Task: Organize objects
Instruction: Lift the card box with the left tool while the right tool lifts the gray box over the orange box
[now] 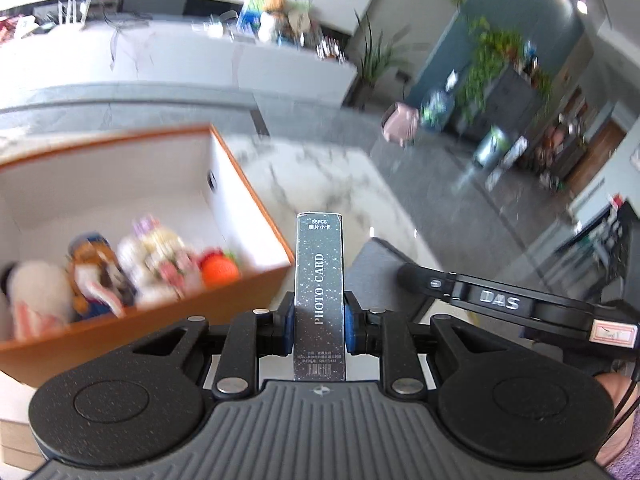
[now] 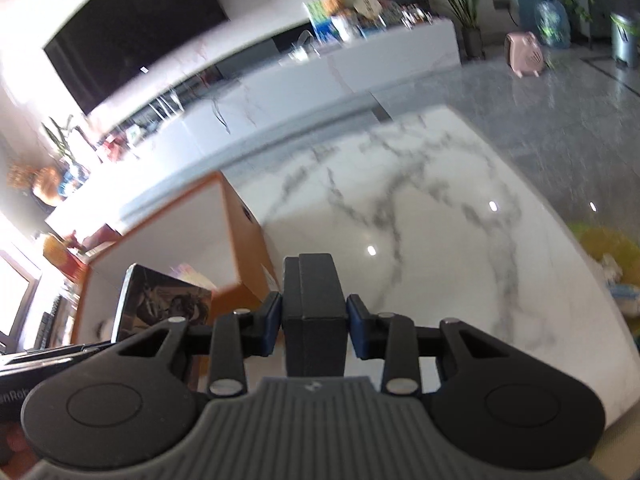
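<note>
My left gripper (image 1: pixel 319 320) is shut on a dark, speckled box marked PHOTO CARD (image 1: pixel 319 276), held upright between its blue pads (image 1: pixel 285 330). To its left stands an orange storage box (image 1: pixel 256 200) with white inner walls and several plush toys (image 1: pixel 96 276) inside. My right gripper (image 2: pixel 314 320) is shut on a plain black box (image 2: pixel 315 312), above the white marble table (image 2: pixel 420 220). In the right wrist view the photo card box (image 2: pixel 160 304) shows at the left, in front of the orange box (image 2: pixel 244 240). The right gripper's body (image 1: pixel 496 304) reaches in from the right of the left wrist view.
A long white TV cabinet (image 2: pixel 360 64) with clutter on top stands beyond the table, under a dark screen (image 2: pixel 132 28). A pink heater (image 2: pixel 526 54), plants and a water bottle (image 2: pixel 552 24) stand on the grey floor. Something yellow (image 2: pixel 604 244) lies past the table's right edge.
</note>
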